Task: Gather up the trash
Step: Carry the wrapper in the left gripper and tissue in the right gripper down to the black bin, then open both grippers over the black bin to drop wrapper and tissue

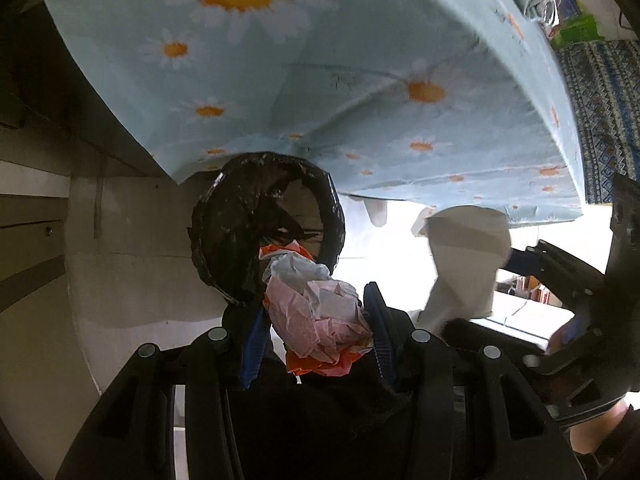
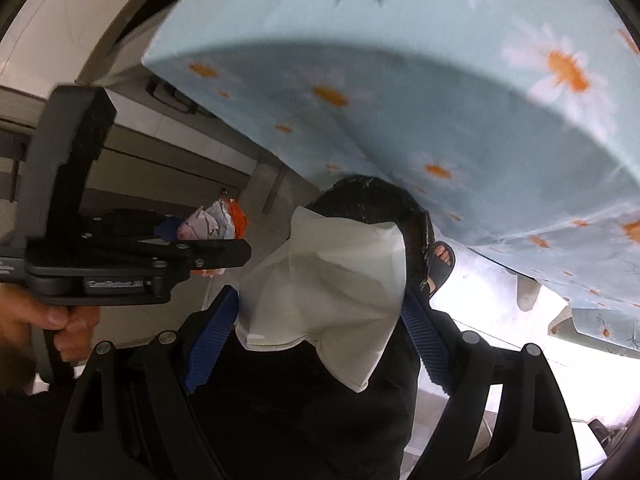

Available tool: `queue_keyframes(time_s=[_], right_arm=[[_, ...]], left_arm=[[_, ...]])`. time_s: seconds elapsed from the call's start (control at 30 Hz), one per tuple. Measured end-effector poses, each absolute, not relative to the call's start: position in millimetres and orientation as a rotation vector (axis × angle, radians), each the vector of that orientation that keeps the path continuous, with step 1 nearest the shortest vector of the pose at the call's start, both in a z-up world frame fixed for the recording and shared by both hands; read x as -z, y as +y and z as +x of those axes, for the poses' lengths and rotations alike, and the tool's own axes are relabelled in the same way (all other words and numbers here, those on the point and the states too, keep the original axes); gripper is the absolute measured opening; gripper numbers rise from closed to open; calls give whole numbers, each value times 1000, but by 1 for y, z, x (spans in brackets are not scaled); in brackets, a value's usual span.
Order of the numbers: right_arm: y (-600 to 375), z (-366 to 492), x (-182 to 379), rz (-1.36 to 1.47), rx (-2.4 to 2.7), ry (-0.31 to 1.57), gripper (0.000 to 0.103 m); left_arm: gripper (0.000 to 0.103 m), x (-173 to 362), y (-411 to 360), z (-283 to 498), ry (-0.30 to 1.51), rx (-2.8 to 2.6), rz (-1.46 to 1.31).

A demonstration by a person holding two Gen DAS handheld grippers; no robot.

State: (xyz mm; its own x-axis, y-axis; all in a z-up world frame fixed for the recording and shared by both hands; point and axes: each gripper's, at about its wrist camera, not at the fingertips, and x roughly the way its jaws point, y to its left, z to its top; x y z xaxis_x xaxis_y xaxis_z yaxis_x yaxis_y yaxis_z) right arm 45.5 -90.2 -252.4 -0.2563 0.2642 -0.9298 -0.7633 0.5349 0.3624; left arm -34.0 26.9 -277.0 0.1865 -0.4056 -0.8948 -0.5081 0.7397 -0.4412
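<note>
While both loads hang above the black-lined bin (image 1: 264,236), nothing is dropped yet; the left gripper (image 1: 316,320) clamps crumpled pink and orange paper (image 1: 316,316); right gripper (image 2: 320,320) clamps a white paper bag (image 2: 324,292), beside the daisy-cloth table (image 1: 360,80).

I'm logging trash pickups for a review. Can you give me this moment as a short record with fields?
left gripper: shut on crumpled paper wad, pink, white and orange
right gripper: shut on white paper bag
bin: black-lined trash bin on the floor, beside the daisy tablecloth
position: both loads held near the bin's mouth
status: nothing released yet
</note>
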Motion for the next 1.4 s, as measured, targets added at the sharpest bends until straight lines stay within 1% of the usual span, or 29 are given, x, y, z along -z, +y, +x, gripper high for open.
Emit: queue_keyframes(time_s=[0.27, 0.63, 0.67, 0.73, 0.87, 0.9, 0.93, 1.4], right_arm=[[-100, 43, 268, -435, -1034, 1552, 82], [-99, 52, 265, -428, -1038, 1556, 83], [-99, 53, 266, -425, -1038, 1560, 83], [-99, 55, 267, -424, -1042, 1566, 83], [-102, 59, 270, -404, -1039, 1582, 84], [-101, 61, 272, -398, -1040, 1584, 86], [-101, 62, 272, -387, -1047, 1585, 87], [-105, 68, 261, -376, -1028, 1558, 87]], left_arm=[[45, 278, 24, -30, 1428, -79, -808], [46, 267, 25, -27, 1412, -83, -832], [52, 267, 25, -27, 1419, -79, -843], [54, 269, 26, -27, 1421, -76, -852], [55, 269, 32, -28, 1421, -97, -874], [55, 269, 33, -27, 1422, -102, -874], [55, 269, 34, -27, 1423, -104, -873], [55, 265, 34, -26, 1417, -114, -872]])
